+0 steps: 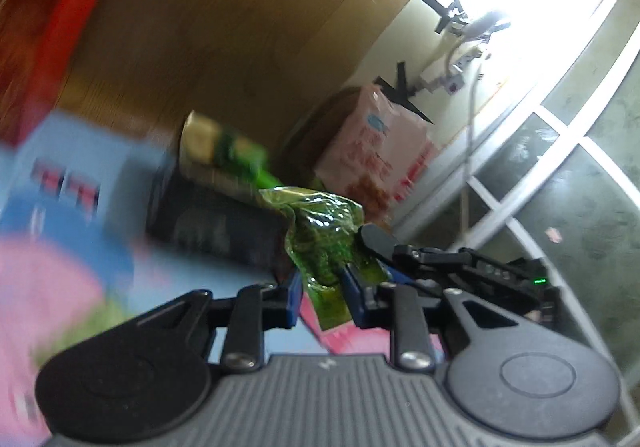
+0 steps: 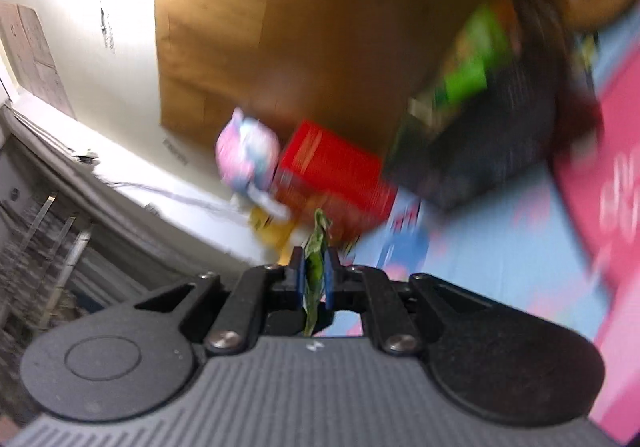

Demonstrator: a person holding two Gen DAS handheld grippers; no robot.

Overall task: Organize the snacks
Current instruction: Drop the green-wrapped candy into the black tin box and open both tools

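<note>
Wooden boarding point(image 1: 224, 47) backs a pale blue patterned worktop point(image 2: 500, 255) where a dark container point(image 1: 224, 223) with a green-and-cream pack point(image 1: 224, 151), a red box point(image 2: 336, 175) and a pink pouch point(image 1: 376, 155) sit blurred, their labels unreadable. Both tongs pinch one crinkly green snack packet point(image 1: 324, 243) lifted above the worktop: the left tongs point(image 1: 320, 299) grip its lower edge, while the right tongs point(image 2: 315, 279) press together on it edge-on, probably to steady the floppy film for carrying.
</note>
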